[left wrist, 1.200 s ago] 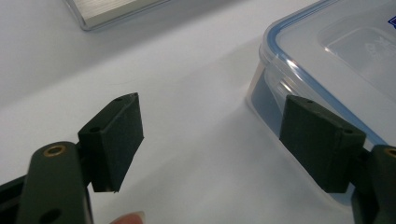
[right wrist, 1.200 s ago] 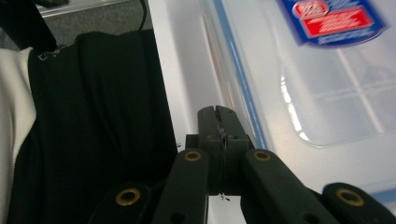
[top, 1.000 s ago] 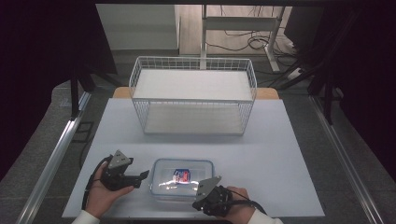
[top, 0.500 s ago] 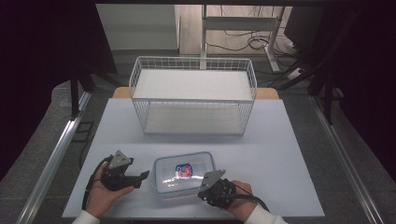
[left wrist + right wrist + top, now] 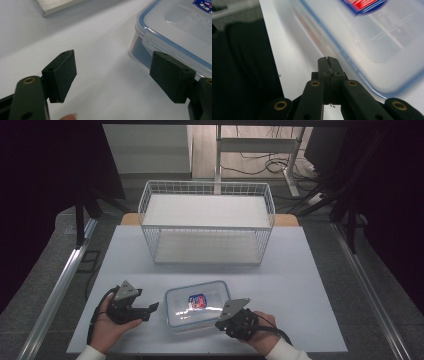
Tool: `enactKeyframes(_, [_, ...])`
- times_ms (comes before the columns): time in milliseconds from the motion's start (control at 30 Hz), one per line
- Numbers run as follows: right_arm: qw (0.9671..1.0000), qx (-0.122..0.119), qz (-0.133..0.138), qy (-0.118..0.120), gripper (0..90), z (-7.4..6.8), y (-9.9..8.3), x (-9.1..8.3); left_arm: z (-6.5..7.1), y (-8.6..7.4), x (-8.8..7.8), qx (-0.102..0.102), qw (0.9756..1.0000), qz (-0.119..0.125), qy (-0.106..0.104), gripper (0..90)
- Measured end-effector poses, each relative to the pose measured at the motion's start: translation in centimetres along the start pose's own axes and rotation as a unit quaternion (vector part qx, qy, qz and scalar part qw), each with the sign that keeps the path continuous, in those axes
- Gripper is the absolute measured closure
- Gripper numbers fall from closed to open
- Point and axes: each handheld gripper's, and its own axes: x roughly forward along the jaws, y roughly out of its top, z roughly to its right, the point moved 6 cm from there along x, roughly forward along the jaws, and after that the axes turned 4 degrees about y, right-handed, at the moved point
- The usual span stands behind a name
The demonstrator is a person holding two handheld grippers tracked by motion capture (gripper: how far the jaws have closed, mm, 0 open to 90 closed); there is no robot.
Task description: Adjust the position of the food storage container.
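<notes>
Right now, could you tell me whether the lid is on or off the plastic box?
On. The lid sits flat across the box, its blue-edged rim lying along the box's top edge in the left gripper view.

The high view looks forward and down from above my side of the worktop [image 5: 310, 285], far enough off to take in the clear lidded container [image 5: 197, 304] whole, with my two hands at its near corners. The left gripper view rides low and close, looking between my parted fingers [image 5: 61, 75] at one corner of the container [image 5: 175, 32]. The right gripper view sits closer still, looking along my closed fingers [image 5: 328, 67] beside the container's edge [image 5: 352, 40], which is blurred. All three views share the container and the worktop around it.
</notes>
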Motion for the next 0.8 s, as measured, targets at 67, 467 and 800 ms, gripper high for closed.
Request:
enactKeyframes(67, [0.9999, 0.009, 0.012, -0.001, 88.8, 0.2, 0.1, -0.5, 0.0, 0.0, 0.0, 0.001, 1.0, 0.001, 0.001, 21.4])
enactKeyframes(467, [0.9958, 0.037, 0.074, -0.04, 88.7, 2.4, 0.4, -3.1, 0.3, 0.3, -0.3, -0.011, 0.9999, 0.005, -0.003, 20.5])
enactKeyframes(800, [0.9699, 0.165, 0.154, -0.093, 43.4, 7.3, -2.4, -5.3, 0.4, 0.8, -1.0, -0.048, 0.9987, 0.013, -0.013, 19.8])
